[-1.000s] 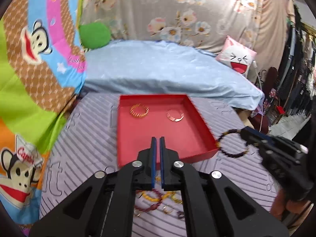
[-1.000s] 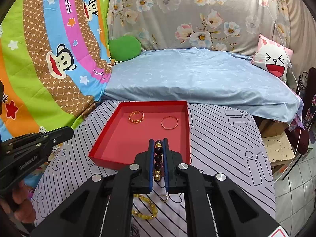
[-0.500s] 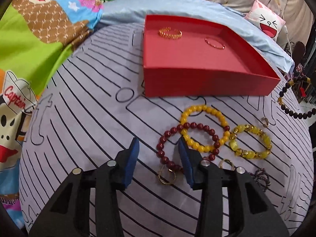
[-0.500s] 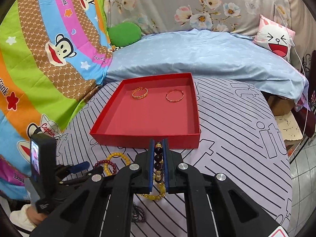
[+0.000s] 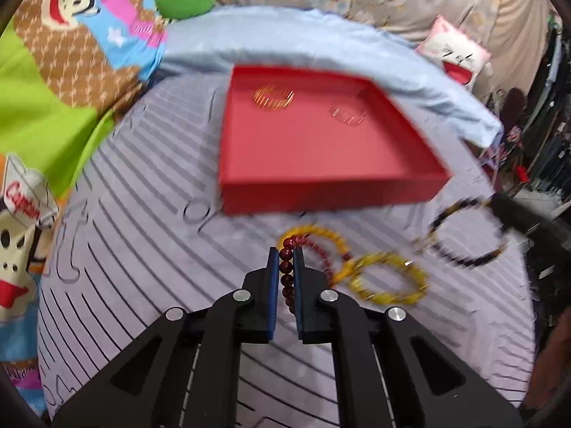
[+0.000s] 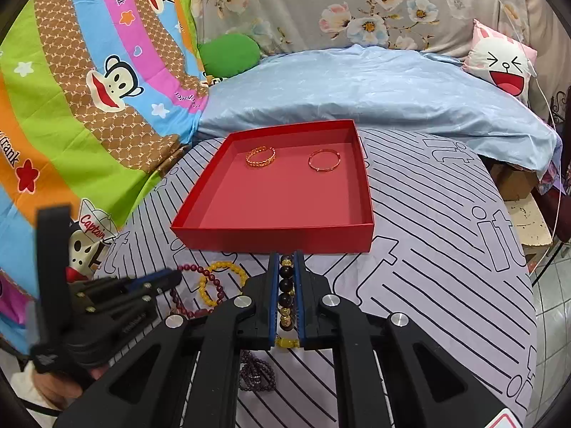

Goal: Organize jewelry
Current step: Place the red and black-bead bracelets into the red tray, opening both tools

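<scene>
My left gripper [image 5: 285, 255] is shut on a dark red bead bracelet [image 5: 286, 278] just above the striped cloth, in front of the red tray [image 5: 321, 189]. My right gripper [image 6: 286, 258] is shut on a dark brown bead bracelet [image 6: 285, 285] with gold beads, held before the tray's near wall [image 6: 274, 239]. That bracelet also shows hanging at the right of the left wrist view [image 5: 464, 235]. The tray holds a gold chain bangle [image 6: 260, 157] and a thin gold bangle [image 6: 324, 159]. A yellow bead bracelet [image 6: 217, 281] and an amber one [image 5: 389, 281] lie on the cloth.
The left gripper body [image 6: 107, 306] shows at the lower left of the right wrist view. A dark purple bead string [image 6: 255, 371] lies under my right gripper. A blue quilt [image 6: 357, 89] lies behind the tray. The round table's edge [image 6: 528, 285] drops off at the right.
My left gripper has closed on the dark red bracelet and lifted back, blurring its view. My right gripper holds its dark bracelet, now slightly lower and nearer the tray's front wall.
</scene>
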`<state>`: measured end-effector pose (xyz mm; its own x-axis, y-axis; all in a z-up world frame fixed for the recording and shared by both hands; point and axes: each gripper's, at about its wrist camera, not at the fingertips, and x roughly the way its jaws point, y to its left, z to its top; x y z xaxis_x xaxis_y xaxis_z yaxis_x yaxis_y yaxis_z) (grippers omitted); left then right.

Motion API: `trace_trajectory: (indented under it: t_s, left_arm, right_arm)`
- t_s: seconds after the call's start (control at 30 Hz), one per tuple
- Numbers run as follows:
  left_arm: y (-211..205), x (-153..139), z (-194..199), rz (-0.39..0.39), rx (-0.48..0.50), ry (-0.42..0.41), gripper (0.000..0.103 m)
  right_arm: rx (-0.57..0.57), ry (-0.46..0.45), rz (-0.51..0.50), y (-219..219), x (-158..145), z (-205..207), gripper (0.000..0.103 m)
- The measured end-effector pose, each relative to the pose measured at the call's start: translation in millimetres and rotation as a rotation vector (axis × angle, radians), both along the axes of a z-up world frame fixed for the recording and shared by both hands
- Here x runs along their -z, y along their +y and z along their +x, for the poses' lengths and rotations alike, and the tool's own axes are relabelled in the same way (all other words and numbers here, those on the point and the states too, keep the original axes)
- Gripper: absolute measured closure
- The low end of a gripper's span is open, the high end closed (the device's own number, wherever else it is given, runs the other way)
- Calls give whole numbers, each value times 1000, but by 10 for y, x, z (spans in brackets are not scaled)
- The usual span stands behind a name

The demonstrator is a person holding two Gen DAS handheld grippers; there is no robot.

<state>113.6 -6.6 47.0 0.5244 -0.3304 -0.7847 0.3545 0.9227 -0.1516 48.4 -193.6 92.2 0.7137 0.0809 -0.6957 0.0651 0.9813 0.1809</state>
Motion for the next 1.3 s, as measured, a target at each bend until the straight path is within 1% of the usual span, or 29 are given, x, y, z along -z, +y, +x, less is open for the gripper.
trace_trajectory:
  t_s: [0.1, 0.23, 0.4, 0.5, 0.6, 0.63, 0.7, 0.73, 0.77, 0.83, 0.87, 0.93, 0.97, 1.0, 1.07, 1.13, 1.17, 1.2, 1.23, 1.27, 1.3]
  left_arm:
    - [-104, -258, 8, -22, 31, -36, 96]
    - [-244, -561, 142, -53, 67, -84, 96]
    - [-413, -973, 432, -127, 106, -152, 96]
    - [-480, -1139, 679, -174, 115, -178, 96]
    - [-482, -1157, 964, -246, 120, -169, 96]
    - [-473, -1106, 1102, -290, 127, -148, 96]
    - [-454, -930, 1355, -317, 117, -100, 96]
    - [-459, -855, 1435, -322, 115, -79, 96]
    - [-462, -668, 1584, -316, 101, -32, 96]
    - [-484, -341, 1775, -260, 74, 26, 96]
    - [-490, -220, 1828, -227, 64, 39, 96]
    - [-503, -31, 1884, -168, 56, 55, 96]
    - [-514, 67, 1889, -125, 51, 54, 96]
    - [-518, 110, 1888, -102, 53, 48, 96]
    - [-532, 202, 1875, -24, 43, 24, 96]
    - [-569, 261, 1868, 71, 9, -1, 95]
    - [-573, 282, 1874, 104, -11, -12, 95]
    - [-569, 285, 1872, 126, -30, -24, 94]
    - [-560, 289, 1869, 156, -60, -43, 86]
    - [-536, 270, 1865, 162, -75, -55, 80]
    - [-516, 242, 1843, 147, -76, -66, 73]
  right_arm:
    - [-10, -12, -6, 17, -61, 48, 95]
    - [-27, -43, -32, 25, -198, 215, 95]
    - [-47, -105, -52, -11, -479, 546, 95]
    - [-53, -142, -41, -62, -626, 824, 95]
    - [-73, -157, 19, -126, -644, 1110, 95]
    - [-84, -152, 43, -141, -608, 1216, 95]
    - [-89, -118, 81, -188, -458, 1427, 95]
    - [-94, -81, 109, -216, -310, 1569, 95]
    - [-93, -61, 124, -235, -218, 1628, 95]
    - [-71, 5, 130, -283, 40, 1796, 95]
    - [-60, 40, 119, -309, 172, 1871, 95]
    - [-43, 83, 93, -337, 326, 1933, 95]
    - [-33, 105, 74, -357, 409, 1959, 95]
    - [-24, 114, 58, -366, 452, 1966, 95]
    - [8, 135, -8, -393, 535, 1979, 95]
    - [30, 141, -47, -408, 589, 1987, 95]
    - [47, 134, -71, -417, 598, 1975, 93]
    - [57, 130, -88, -401, 595, 1985, 89]
    - [67, 121, -106, -401, 581, 1964, 83]
    - [75, 111, -116, -418, 562, 1944, 79]
    - [83, 94, -123, -417, 518, 1903, 73]
